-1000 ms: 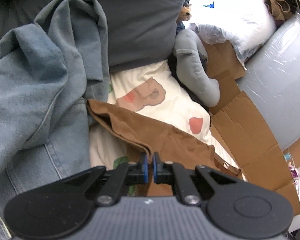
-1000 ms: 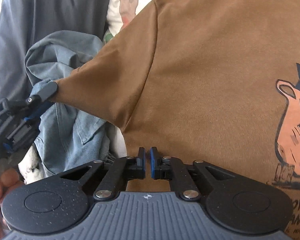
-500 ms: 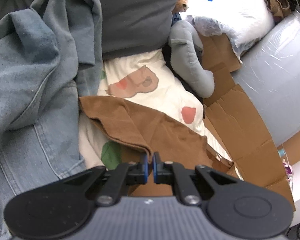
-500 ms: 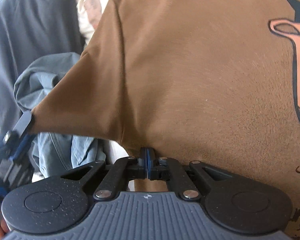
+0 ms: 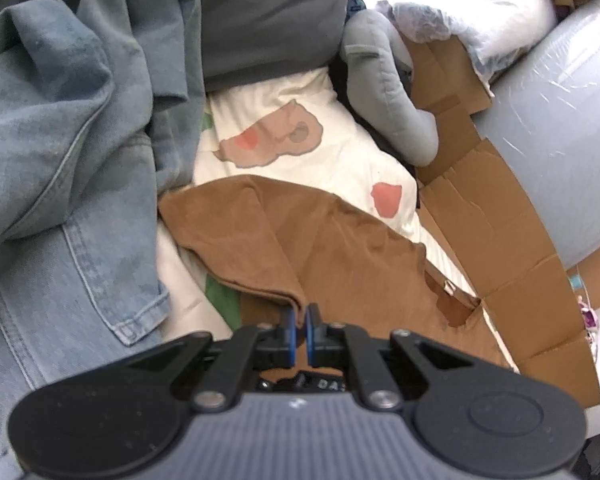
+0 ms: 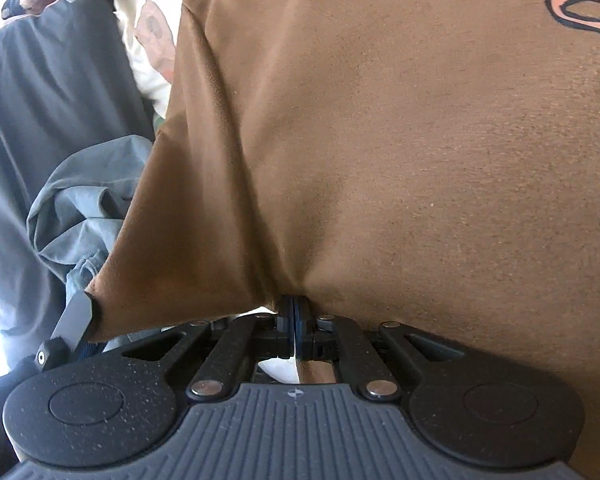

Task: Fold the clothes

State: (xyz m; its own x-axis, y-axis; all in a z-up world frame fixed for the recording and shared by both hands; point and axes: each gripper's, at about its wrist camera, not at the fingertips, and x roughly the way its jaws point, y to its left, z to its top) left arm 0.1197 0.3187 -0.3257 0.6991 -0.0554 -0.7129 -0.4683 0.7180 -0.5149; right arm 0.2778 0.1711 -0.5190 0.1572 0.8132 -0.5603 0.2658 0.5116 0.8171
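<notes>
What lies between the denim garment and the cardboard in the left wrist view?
The brown shirt, pinched by the left gripper, and the cream patterned sheet beneath it fill the stretch between the denim garment and the cardboard.

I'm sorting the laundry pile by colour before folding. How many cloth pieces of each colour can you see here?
Brown: 1, the brown cotton T-shirt, pinched by the left gripper and right gripper
Blue: 1, the faded blue denim garment
Dark grey: 1, the dark grey fabric piece
Total: 3
</notes>
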